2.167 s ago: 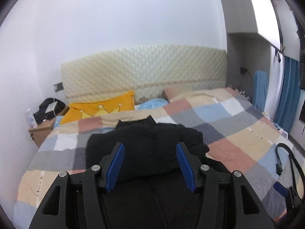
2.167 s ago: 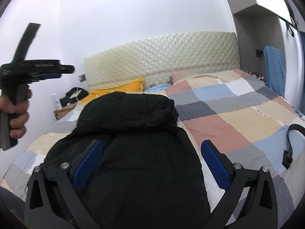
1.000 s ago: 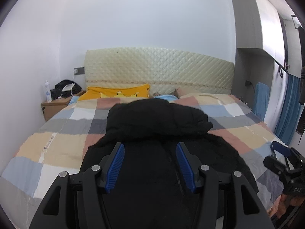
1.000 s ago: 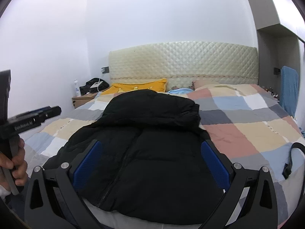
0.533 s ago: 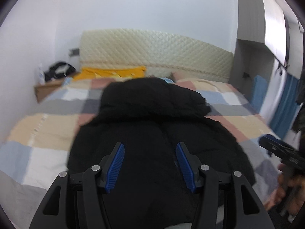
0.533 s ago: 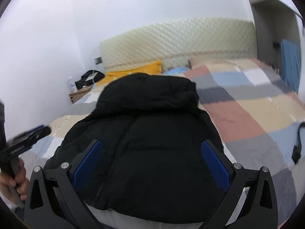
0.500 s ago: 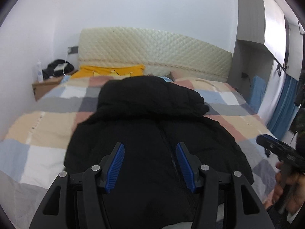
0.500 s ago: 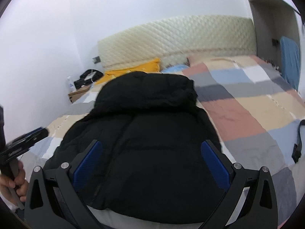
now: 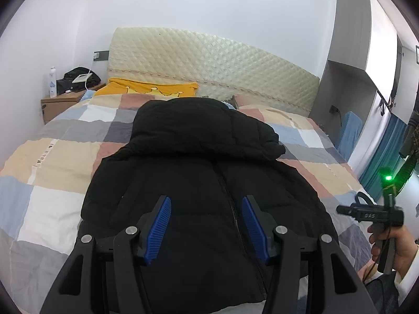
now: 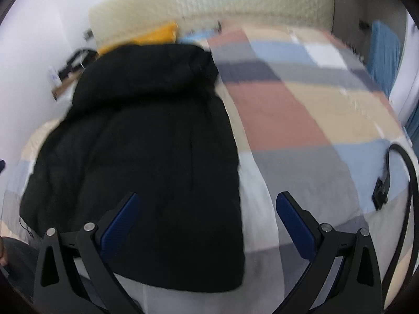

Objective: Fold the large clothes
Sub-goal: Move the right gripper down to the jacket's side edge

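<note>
Centrally, jacket (image 9: 199,183) flat on bed (image 9: 52,162) — left gripper (image 9: 205,225) part open, right gripper (image 10: 209,225) wide open, both empty, low in frame.

Bright, even room light with soft shadows; left view sharp, right view motion-blurred, both bowed and vignetted at edges.
</note>
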Tool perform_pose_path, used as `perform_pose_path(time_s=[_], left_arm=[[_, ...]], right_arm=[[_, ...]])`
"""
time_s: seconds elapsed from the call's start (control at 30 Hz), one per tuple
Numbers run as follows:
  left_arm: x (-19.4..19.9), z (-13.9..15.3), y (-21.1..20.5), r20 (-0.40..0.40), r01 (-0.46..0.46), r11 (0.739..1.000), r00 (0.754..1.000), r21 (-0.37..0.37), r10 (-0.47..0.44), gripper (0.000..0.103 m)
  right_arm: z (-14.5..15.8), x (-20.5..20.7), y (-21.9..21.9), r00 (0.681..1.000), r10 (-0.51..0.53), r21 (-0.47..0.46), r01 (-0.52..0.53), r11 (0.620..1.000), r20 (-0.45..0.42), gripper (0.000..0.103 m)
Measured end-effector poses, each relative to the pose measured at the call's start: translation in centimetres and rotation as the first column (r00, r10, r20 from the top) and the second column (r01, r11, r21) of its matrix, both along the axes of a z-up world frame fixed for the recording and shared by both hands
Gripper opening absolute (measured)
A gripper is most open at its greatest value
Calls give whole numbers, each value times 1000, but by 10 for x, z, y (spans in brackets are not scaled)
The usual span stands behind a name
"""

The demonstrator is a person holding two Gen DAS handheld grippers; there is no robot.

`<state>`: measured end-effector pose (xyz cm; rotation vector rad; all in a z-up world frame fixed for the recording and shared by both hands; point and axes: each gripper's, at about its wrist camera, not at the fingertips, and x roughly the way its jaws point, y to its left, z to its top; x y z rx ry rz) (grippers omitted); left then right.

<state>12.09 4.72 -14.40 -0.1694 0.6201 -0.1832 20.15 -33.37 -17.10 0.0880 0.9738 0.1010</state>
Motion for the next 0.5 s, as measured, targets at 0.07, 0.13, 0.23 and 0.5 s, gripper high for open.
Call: perform_pose_path(time_s=[0.07,0.13,0.23,0.5], left_arm=[[1,-1,0,-6,6,1000,1000,-1,-6,56],[2,-3,-1,-13,11,1000,1000,-3,-11,56],[6,-6,-2,-27,11,1000,1000,4,-11,56],[11,-14,-6,-56,10,1000,998,29,-8,56]], right_arm=[[-13,4,-11,998,-19,51,22,998,-62,103],[-27,7,-26,991,-33,167,55,984,-132,102],[-44,11,-40,978,-50,271,106,957,-204,100],[-94,14,-49,912,-106,366,263,893,-397,98]])
